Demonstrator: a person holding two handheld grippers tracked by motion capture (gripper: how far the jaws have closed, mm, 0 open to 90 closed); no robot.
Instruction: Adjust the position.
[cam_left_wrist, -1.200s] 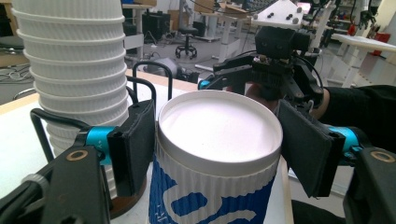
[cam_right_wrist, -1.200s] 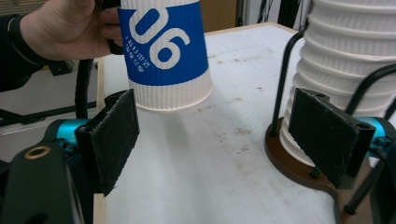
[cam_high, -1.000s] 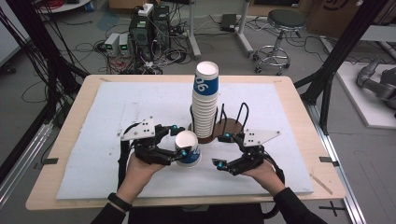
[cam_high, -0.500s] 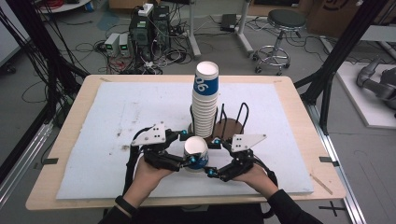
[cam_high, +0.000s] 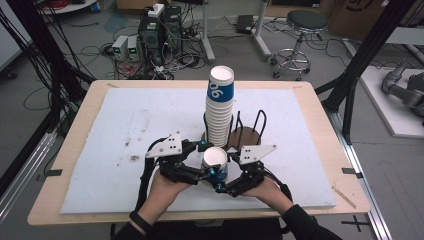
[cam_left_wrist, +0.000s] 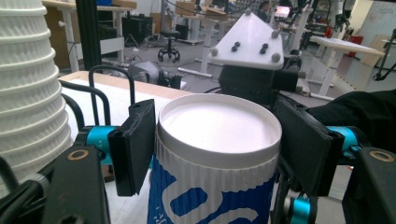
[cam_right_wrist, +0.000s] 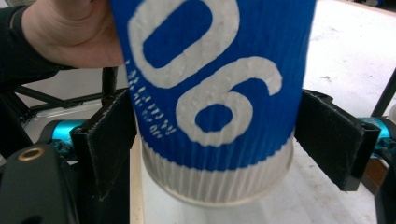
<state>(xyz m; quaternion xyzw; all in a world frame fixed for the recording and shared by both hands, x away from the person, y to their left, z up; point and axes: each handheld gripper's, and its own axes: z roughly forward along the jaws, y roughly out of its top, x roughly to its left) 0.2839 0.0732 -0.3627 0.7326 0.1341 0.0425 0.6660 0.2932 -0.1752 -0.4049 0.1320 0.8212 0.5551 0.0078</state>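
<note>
Clearly "06" on blue cup (cam_right_wrist: 210, 93)

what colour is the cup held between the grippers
Blue with white lettering and a white ribbed band; the cup shows best in the right gripper view.

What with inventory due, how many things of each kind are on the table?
Grippers: 2, left gripper and right gripper
Single blue-and-white paper cup: 1
Stack of paper cups: 1
Black wire rack: 1
Total: 5

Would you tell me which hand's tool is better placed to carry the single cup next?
Left: the left tool already clamps the cup near its rim. The right tool has just been opening, with its pads apart from the cup.
</note>
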